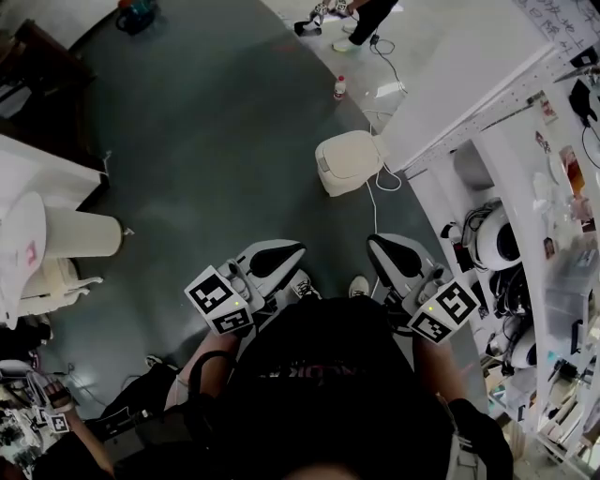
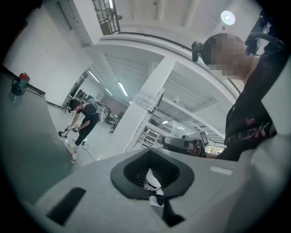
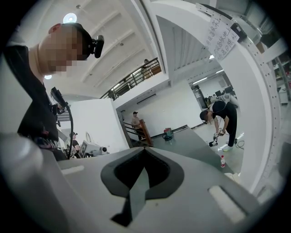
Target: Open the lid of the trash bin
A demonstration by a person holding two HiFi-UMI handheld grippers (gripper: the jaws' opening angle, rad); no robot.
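— Dark grey-green floor (image 1: 206, 141) spreads below us, with a white wall on the right. Where do we find the trash bin?

— We see the trash bin (image 1: 347, 169) standing on the floor on the far side, at the foot of that white wall. Its pale lid (image 1: 352, 150) lies flat and shut. A white cable (image 1: 373, 206) trails on the floor just beside it.

— And what do we hold?

— We hold both grippers low and near our body, well apart from the bin, which sits beyond the gap between them. Our left gripper (image 1: 292, 251) has its jaws closed together, with nothing between them. Our right gripper (image 1: 377, 244) shows the same: jaws together, empty.

— What else lies around us?

— We see a small bottle (image 1: 339, 88) upright on the floor beyond the bin. Farther still, a person (image 1: 361, 17) in dark clothes bends forward. On our right, white shelves (image 1: 441, 202) carry assorted gear. The tips of our shoes (image 1: 358, 285) show just near the grippers.
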